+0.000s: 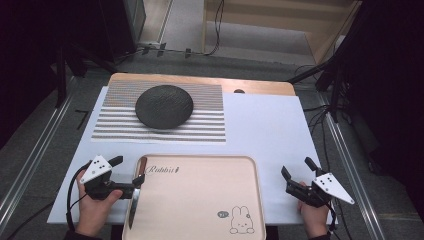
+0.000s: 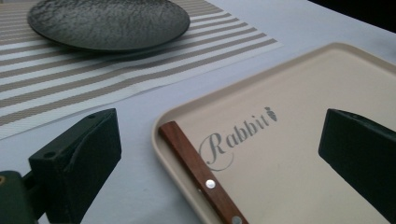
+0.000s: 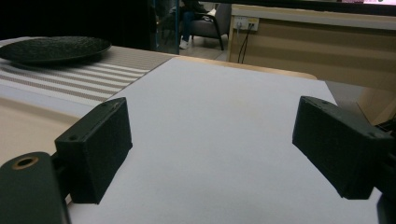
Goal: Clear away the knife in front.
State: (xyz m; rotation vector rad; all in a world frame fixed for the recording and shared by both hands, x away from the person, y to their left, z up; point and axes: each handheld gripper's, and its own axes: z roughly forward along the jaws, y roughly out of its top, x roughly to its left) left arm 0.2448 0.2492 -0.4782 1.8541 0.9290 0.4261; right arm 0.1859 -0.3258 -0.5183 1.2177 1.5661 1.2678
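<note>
On the beige rectangular plastic tray's (image 1: pixel 200 200) left rim, lay a wooden-handled knife (image 1: pixel 136 192). Beside it, left gripper (image 1: pixel 128 173) released, jaws wide, clear of knife. Right gripper (image 1: pixel 296 171) released too, empty.

Trays: one, beige tray (image 1: pixel 200 200) printed with "Rabbit" and a bunny drawing.
Knives: one, wooden-handled knife (image 1: pixel 136 192) lying along the tray's left rim.
Plates: one, dark round plate (image 1: pixel 164 106) with a rough texture.
Placemats: one, striped placemat (image 1: pixel 120 125) under the plate.
Sheets: one, white sheet (image 1: pixel 270 135) spread over the tabletop.
Tables: one, wooden table (image 1: pixel 260 86) showing at the far edge.
Grippers: two, left gripper (image 1: pixel 126 171) and right gripper (image 1: pixel 297 167).
Hands: two, one per gripper.
</note>
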